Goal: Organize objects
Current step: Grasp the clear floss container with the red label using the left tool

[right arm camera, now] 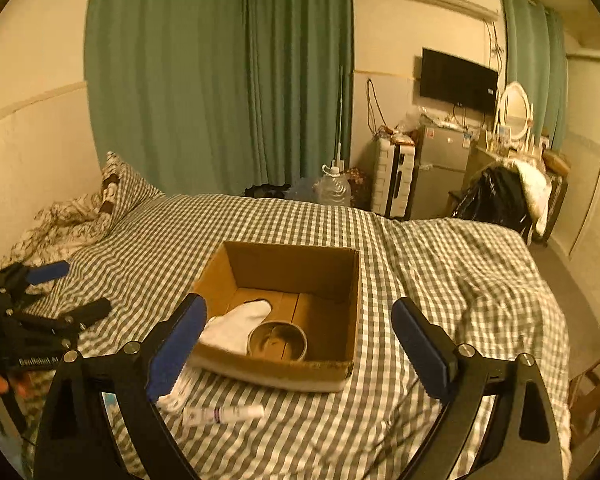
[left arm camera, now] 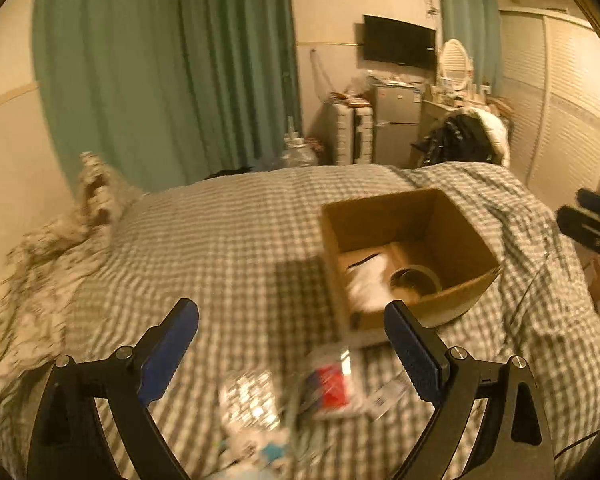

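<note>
An open cardboard box (left arm camera: 456, 220) (right arm camera: 284, 260) sits on the checked bed. Inside lie a white sock (right arm camera: 236, 326) (left arm camera: 366, 280) and a round metal bowl (right arm camera: 278, 340) (left arm camera: 416, 280). My left gripper (left arm camera: 292, 340) is open and empty, above blurred packets: a silvery blister pack (left arm camera: 250, 400) and a red and blue packet (left arm camera: 332, 388). My right gripper (right arm camera: 300, 340) is open and empty, just in front of the box. A small white tube (right arm camera: 222, 414) lies on the bed below it, next to another white sock (right arm camera: 178, 394). The left gripper shows at the right view's left edge (right arm camera: 56, 292).
A crumpled duvet and pillow (right arm camera: 100, 208) lie at the bed's head, left. Green curtains (right arm camera: 220, 80) hang behind. A fridge (right arm camera: 440, 168), a suitcase (right arm camera: 392, 176), a water jug (right arm camera: 334, 188) and a chair with clothes (right arm camera: 500, 196) stand past the bed's far side.
</note>
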Tool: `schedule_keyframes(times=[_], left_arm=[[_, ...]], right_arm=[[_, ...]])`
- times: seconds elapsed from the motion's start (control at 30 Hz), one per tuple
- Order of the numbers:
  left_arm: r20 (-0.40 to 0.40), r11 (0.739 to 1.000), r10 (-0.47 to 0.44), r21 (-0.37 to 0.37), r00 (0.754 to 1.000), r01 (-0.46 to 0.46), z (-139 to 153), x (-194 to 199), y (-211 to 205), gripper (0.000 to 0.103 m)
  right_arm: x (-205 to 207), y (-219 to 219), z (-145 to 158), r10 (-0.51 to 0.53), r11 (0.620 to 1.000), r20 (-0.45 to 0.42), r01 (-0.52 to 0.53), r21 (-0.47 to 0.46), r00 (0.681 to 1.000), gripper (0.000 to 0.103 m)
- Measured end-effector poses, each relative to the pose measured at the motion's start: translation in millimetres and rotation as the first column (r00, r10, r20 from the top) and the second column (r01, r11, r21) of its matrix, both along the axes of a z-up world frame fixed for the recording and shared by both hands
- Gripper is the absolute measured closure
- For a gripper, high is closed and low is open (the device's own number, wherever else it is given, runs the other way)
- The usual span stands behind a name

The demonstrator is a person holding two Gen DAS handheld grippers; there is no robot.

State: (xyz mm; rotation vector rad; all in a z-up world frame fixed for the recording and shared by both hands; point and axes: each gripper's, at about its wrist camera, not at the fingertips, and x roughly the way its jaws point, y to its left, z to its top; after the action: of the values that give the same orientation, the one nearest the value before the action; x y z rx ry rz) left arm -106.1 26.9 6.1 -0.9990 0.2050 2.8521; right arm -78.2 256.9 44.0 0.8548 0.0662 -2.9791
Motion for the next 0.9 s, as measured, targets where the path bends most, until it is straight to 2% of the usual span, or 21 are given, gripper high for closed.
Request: schedule_keyframes(times=[0.1, 0.2, 0.37, 0.53, 0.73, 0.9], left_arm=[[0.009, 0.999, 0.046, 0.002, 0.999, -0.046, -11.6, 20.5, -17.2, 0.007], [0.035, 0.997, 0.074, 0.013, 0.997, -0.074, -32.3, 29.6, -24.8, 0.007], [0.086, 0.995, 0.093, 0.025, 0.992, -0.096, -80.9, 37.4, -16.9, 0.007], [0.142, 0.996, 0.083, 0.011, 0.986, -0.086, -122.1, 30.0, -0.3, 0.007], [0.183, 0.998, 0.051, 0.018, 0.982, -0.055, -150.3, 11.9, 19.6, 0.007], [0.176, 0.998, 0.033, 0.043, 0.984, -0.041, -157.4, -13.3, 31.9, 0.007]], right_arm=[[19.5, -19.0, -7.6, 0.006, 0.999, -0.006, -0.005, 0.037, 1.000, 0.009], [29.5, -36.4, -30.7, 0.005, 0.999, 0.028, -0.007, 0.048, 1.000, 0.009], [25.4, -52.0, -92.2, -0.019, 0.999, 0.125, 0.013, 0.050, 0.992, 0.009], [10.8, -44.4, -157.3, -0.065, 0.997, 0.256, 0.050, 0.066, 0.964, 0.009], [0.3, -19.7, -183.5, -0.109, 0.994, 0.295, 0.106, 0.026, 0.949, 0.009], [-8.3, -14.5, -193.7, -0.125, 0.992, 0.319, 0.128, 0.012, 0.939, 0.009]])
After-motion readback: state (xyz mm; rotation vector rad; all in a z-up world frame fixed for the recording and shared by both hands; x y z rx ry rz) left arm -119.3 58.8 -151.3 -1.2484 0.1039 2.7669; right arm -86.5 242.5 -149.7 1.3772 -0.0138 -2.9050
